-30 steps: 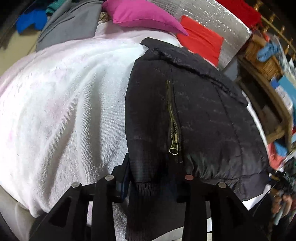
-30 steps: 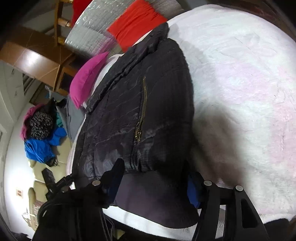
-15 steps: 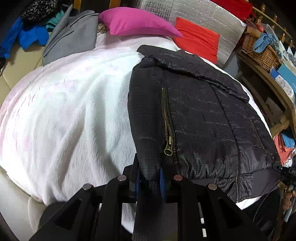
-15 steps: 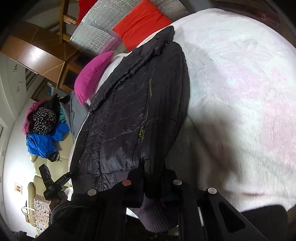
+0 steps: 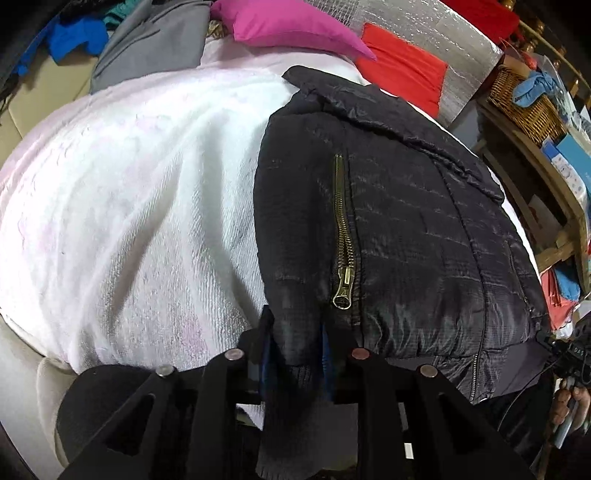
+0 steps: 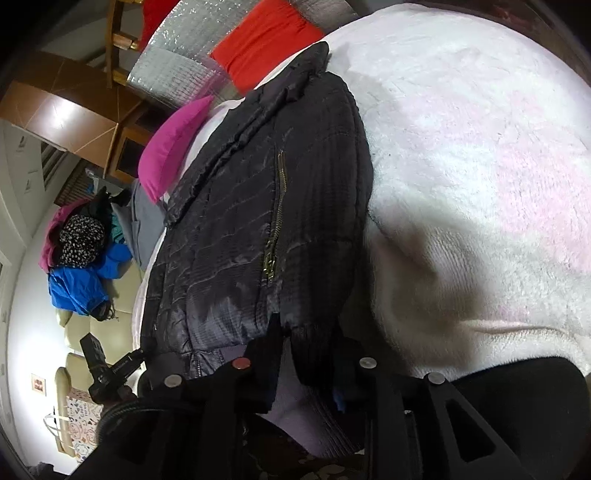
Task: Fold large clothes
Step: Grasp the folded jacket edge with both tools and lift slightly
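Observation:
A black quilted jacket (image 5: 406, 229) with a brass pocket zipper (image 5: 345, 258) lies flat on a white fluffy blanket (image 5: 129, 203), collar away from me. My left gripper (image 5: 297, 332) has the left corner of the jacket's ribbed hem between its blue pads. The jaws are opening, and the fabric still fills the gap. In the right wrist view the same jacket (image 6: 240, 221) lies on the blanket (image 6: 480, 147). My right gripper (image 6: 308, 332) has the hem's right corner between its fingers. Its jaws are also opening, with cloth bunched between them.
Beyond the collar lie a pink pillow (image 5: 291, 26), a red cushion (image 5: 402, 74) and a silver foil mat (image 5: 424, 33). A grey garment (image 5: 155, 44) sits at the far left. A wicker basket (image 5: 524, 99) stands on wooden shelves at the right, and a pile of clothes (image 6: 81, 284) lies on a sofa.
A second ago both grippers stood wide around the hem. They then pinched it tightly. Now both stand a little wider, with the cloth still between them.

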The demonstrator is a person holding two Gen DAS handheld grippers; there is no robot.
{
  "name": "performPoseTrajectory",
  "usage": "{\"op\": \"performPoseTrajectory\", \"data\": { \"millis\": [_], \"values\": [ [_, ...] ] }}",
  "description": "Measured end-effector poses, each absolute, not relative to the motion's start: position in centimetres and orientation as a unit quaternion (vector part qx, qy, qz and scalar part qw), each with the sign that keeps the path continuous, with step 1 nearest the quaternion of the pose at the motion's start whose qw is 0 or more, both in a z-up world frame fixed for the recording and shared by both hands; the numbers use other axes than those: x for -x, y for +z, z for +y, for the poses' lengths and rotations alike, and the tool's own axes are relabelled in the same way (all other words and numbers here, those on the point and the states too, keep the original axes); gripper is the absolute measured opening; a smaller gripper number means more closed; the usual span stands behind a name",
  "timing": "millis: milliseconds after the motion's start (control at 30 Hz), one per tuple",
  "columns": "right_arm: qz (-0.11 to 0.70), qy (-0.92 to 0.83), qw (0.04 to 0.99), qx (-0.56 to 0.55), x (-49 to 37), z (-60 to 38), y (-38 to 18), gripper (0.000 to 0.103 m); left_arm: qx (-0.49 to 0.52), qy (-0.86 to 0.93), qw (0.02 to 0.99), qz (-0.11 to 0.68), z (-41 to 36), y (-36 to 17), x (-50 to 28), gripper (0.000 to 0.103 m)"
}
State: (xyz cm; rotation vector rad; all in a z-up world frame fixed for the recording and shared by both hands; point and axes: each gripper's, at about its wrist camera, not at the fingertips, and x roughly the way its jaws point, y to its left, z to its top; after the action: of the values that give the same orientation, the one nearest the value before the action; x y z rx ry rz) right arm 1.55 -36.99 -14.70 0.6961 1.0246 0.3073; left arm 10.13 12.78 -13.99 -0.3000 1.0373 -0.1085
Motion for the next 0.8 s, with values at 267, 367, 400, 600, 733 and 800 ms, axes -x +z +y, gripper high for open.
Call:
{"op": "performPoseTrajectory", "data": {
  "millis": [267,367,400,600,733,800],
  "values": [
    [0.485,0.142,0.801,-0.322,-2.4,-36.6,-15.4,0.053,0.146,-0.066,0.845,0.51,13.0,-15.0,-10.1,0.049],
    [0.484,0.142,0.804,-0.315,-2.6,-36.4,-15.5,0.057,0.151,-0.067,0.845,0.509,12.9,-15.1,-10.0,0.05],
    [0.487,0.144,0.803,-0.312,-2.6,-36.1,-15.5,0.049,0.149,-0.068,0.845,0.509,12.9,-15.1,-9.9,0.049],
    [0.485,0.162,0.8,-0.315,-2.1,-36.5,-15.1,0.014,0.119,-0.071,0.856,0.498,12.3,-14.1,-8.6,0.02],
    [0.477,0.174,0.8,-0.32,-1.4,-36.7,-14.5,0.014,0.129,-0.08,0.862,0.484,12.7,-13.0,-7.7,0.018],
    [0.474,0.18,0.8,-0.321,-1.0,-36.6,-14.0,0.013,0.134,-0.083,0.863,0.48,12.9,-12.5,-7.2,0.018]
  ]
}}
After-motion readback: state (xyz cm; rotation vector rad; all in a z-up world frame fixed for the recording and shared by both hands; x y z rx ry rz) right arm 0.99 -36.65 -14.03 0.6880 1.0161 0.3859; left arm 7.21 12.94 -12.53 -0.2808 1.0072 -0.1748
